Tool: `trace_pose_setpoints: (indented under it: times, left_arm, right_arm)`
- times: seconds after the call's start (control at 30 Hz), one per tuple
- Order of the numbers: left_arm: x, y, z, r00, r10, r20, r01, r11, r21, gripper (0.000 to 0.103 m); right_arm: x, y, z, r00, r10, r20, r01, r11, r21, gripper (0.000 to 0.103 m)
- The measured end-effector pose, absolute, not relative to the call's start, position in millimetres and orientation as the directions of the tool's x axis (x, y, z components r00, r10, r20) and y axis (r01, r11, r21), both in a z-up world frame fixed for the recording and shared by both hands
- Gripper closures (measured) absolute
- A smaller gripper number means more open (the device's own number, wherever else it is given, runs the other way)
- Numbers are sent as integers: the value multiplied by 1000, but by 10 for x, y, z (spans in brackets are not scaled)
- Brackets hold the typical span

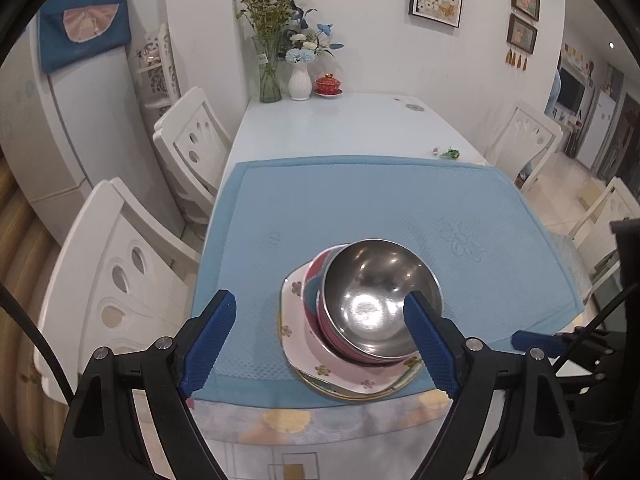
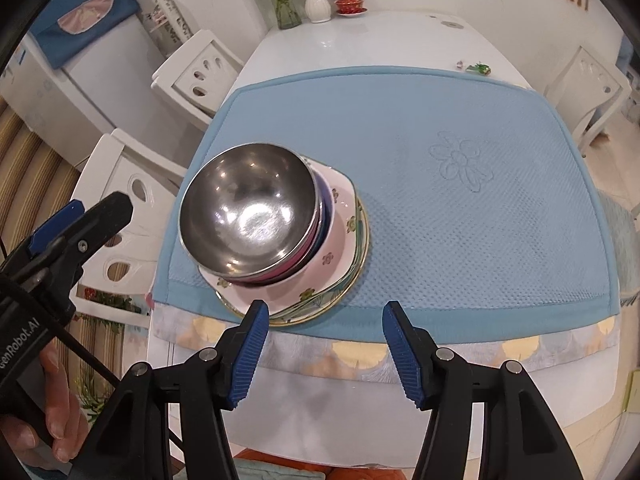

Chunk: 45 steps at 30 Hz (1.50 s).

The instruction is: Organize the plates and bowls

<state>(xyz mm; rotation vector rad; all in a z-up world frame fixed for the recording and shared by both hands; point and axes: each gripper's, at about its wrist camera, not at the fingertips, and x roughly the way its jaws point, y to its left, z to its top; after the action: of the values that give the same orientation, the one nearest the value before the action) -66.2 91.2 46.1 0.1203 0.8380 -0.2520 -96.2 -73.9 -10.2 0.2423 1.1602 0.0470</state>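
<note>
A steel bowl (image 1: 380, 300) sits on top of a stack: under it a pink bowl (image 1: 316, 280), then a square white flowered plate (image 1: 296, 332), then a round gold-rimmed plate (image 1: 360, 394). The stack stands at the near edge of a blue mat (image 1: 360, 208). My left gripper (image 1: 320, 312) is open and empty, its jaws just short of the stack. In the right wrist view the steel bowl (image 2: 248, 212) tops the same plates (image 2: 340, 240). My right gripper (image 2: 324, 316) is open and empty, just in front of the stack's right side.
The white table (image 1: 340, 124) carries a glass vase of flowers (image 1: 270, 76), a white vase (image 1: 300, 82) and a red lidded cup (image 1: 329, 85) at its far end. White chairs (image 1: 120, 276) stand on both sides. The left gripper also shows in the right wrist view (image 2: 80, 224).
</note>
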Motion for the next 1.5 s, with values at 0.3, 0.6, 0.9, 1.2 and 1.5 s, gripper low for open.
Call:
trace_pose_setpoints:
  times: [0.3, 0.6, 0.9, 1.2, 1.5]
  left_arm:
    - [-600, 907, 409, 598, -207, -774, 280, 959, -40, 18]
    - [-593, 984, 386, 567, -263, -781, 275, 954, -121, 18]
    - [-604, 967, 444, 583, -273, -766, 286, 951, -121, 18]
    - [-619, 862, 588, 619, -270, -737, 321, 944, -76, 18]
    - [-668, 1022, 403, 569, -292, -769, 247, 952, -179, 18]
  right_arm:
    - [-935, -807, -142, 420, 148, -895, 124, 968, 219, 46]
    - [-941, -846, -95, 433, 192, -881, 117, 957, 266, 46]
    - [-1058, -793, 156, 510, 18, -860, 78, 995, 67, 46]
    - [-1375, -1031, 586, 702, 76, -708, 107, 971, 212, 38]
    - [-1409, -1021, 628, 711, 79, -698, 108, 970, 220, 1]
